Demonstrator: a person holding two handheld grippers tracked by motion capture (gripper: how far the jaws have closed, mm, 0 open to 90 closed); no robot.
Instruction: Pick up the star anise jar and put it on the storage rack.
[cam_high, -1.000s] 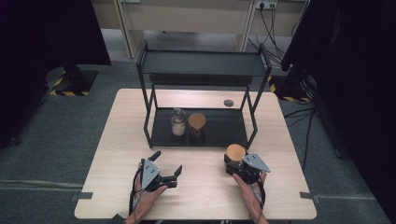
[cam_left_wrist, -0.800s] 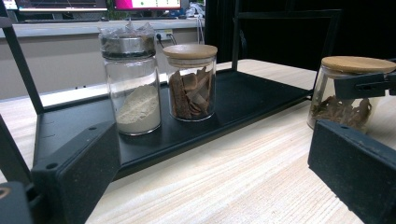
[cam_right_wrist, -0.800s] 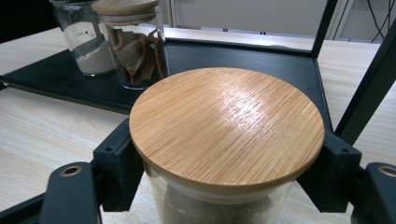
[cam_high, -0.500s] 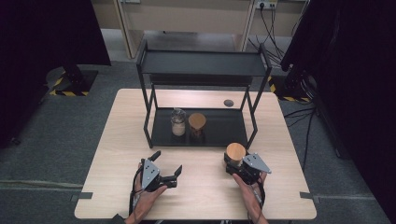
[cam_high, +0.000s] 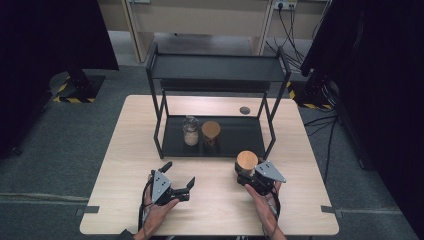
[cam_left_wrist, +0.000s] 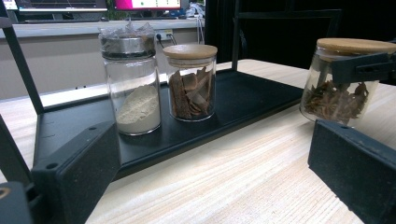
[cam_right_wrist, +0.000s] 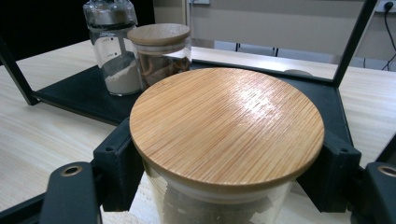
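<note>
A glass jar with a round bamboo lid (cam_high: 247, 161) stands on the table just in front of the black rack's right leg. My right gripper (cam_high: 245, 172) is shut on it, its pads (cam_right_wrist: 119, 163) pressing the glass just under the lid (cam_right_wrist: 226, 123). In the left gripper view the same jar (cam_left_wrist: 343, 84) holds brown spice pieces. My left gripper (cam_high: 179, 173) rests open near the front of the table, with nothing between its wide-set jaws (cam_left_wrist: 210, 177).
The rack's lower tray (cam_high: 235, 135) carries a jar of white powder (cam_high: 190, 131) and a bamboo-lidded jar of brown bark pieces (cam_high: 211, 132), side by side at its left. The top shelf (cam_high: 215, 67) is bare. A small dark disc (cam_high: 244, 110) lies behind the rack.
</note>
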